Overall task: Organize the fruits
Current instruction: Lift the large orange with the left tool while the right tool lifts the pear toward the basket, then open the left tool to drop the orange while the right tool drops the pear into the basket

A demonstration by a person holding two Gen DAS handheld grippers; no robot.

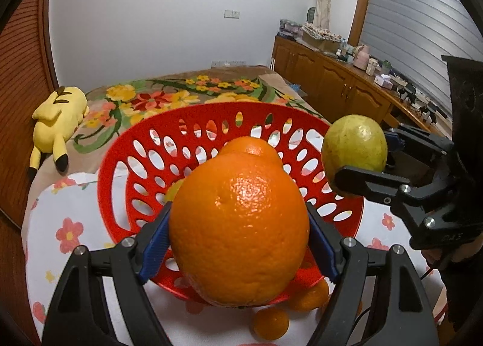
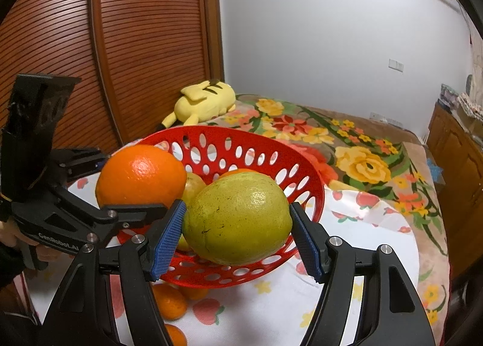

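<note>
Here the left gripper (image 1: 238,225) is clamped on a big orange (image 1: 238,222), its blue pads (image 1: 155,248) pressed against the fruit's two sides, and holds it in the air above the near rim of the red basket (image 1: 120,165). The right gripper (image 2: 237,230) is likewise closed on a yellow-green lemon (image 2: 238,219), pads touching both flanks, and carries it over the basket's near right edge. In the right wrist view the orange (image 2: 140,177) sits just left of the lemon, the two close together but whether they touch cannot be told. The perforated basket (image 2: 302,171) rests on a white flowered cloth (image 2: 362,243) spread on a bed; inside it lie another orange (image 1: 252,147) and a smaller yellow fruit (image 2: 194,187), both partly hidden. Small tangerines (image 1: 270,323) lie on the cloth in front of the basket, one of them tucked just under its rim. Beyond, a floral blanket (image 2: 356,147) covers the bed, and a yellow plush toy (image 2: 208,100) lies at its far end beside a wooden slatted wardrobe (image 2: 135,44).
</note>
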